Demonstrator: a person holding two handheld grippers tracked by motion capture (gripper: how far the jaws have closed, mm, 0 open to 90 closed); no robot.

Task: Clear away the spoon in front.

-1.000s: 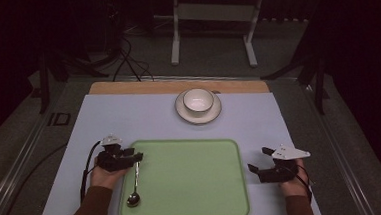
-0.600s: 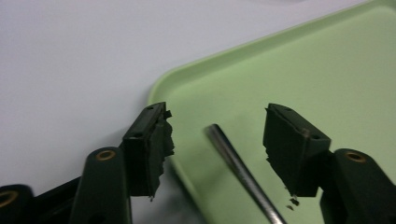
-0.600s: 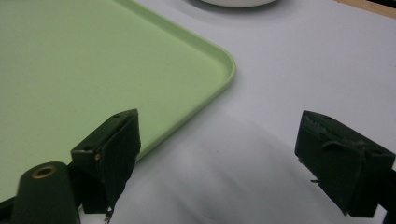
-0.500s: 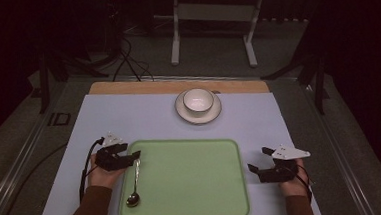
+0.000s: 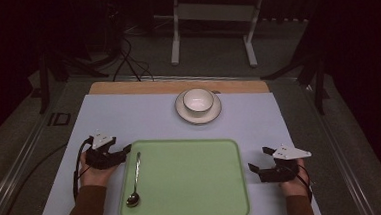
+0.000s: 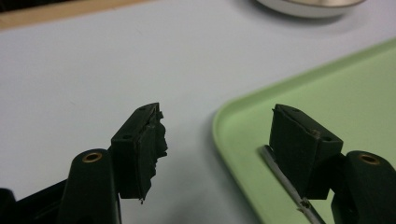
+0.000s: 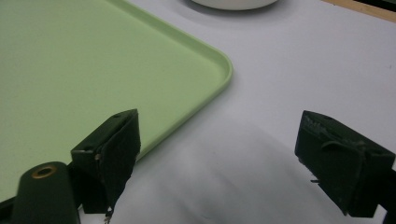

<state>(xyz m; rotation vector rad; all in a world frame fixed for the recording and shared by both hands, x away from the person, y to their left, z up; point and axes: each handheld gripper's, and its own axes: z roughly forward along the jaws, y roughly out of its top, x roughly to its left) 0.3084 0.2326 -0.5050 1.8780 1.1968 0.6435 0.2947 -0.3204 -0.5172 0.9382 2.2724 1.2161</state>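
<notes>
A metal spoon (image 5: 134,178) lies on the left side of the light green tray (image 5: 193,187), bowl end toward me. My left gripper (image 5: 124,150) hovers open at the tray's left far corner, just past the tip of the spoon's handle. In the left gripper view, the left gripper (image 6: 219,140) straddles the tray rim (image 6: 233,109), and the spoon handle (image 6: 280,172) lies under the right-hand jaw without being held. My right gripper (image 5: 258,159) is open and empty beside the tray's right edge. In the right gripper view, the right gripper (image 7: 219,154) stands over the white mat next to the tray corner (image 7: 219,65).
A white bowl on a saucer (image 5: 198,104) stands on the white mat (image 5: 129,119) beyond the tray. A wooden board edge (image 5: 127,87) borders the mat at the far side. Table legs and cables stand on the dark floor behind.
My left gripper has drawn back a little to the left, away from the spoon handle. The spoon and my right gripper have stayed put.
</notes>
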